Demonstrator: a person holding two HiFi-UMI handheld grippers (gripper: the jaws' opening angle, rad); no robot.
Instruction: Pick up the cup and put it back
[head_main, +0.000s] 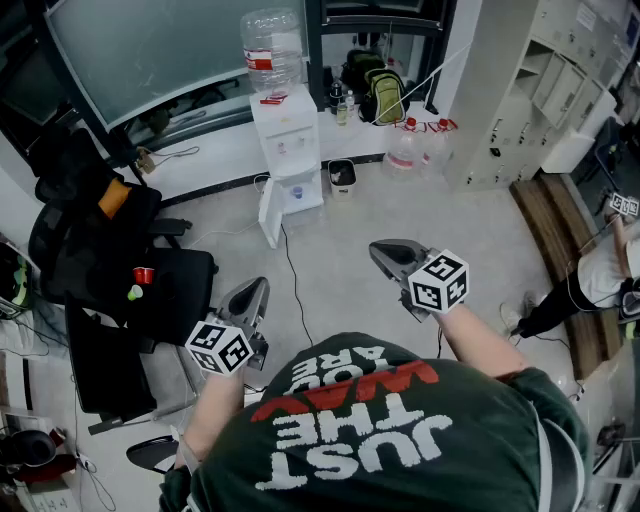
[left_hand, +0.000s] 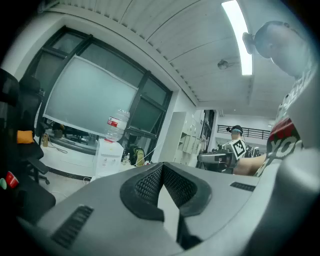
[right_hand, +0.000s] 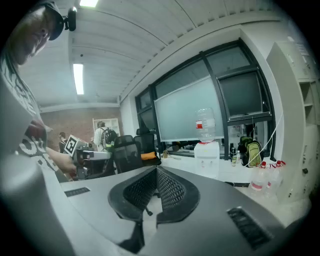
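Observation:
A small red cup (head_main: 143, 275) stands on the seat of a black office chair (head_main: 175, 290) at the left of the head view. It shows again as a red cup (left_hand: 10, 178) at the far left edge of the left gripper view. My left gripper (head_main: 260, 288) is held level in the air to the right of that chair, well apart from the cup, jaws shut and empty (left_hand: 162, 169). My right gripper (head_main: 380, 248) hangs over the bare floor, tilted slightly down, jaws together with nothing between them (right_hand: 156, 171).
A white water dispenser (head_main: 287, 140) with a bottle on top stands ahead by the window wall. Large water bottles (head_main: 405, 150) and a green backpack (head_main: 383, 95) sit to its right. More black chairs (head_main: 70, 215) crowd the left. Another person (head_main: 600, 275) stands at the right edge.

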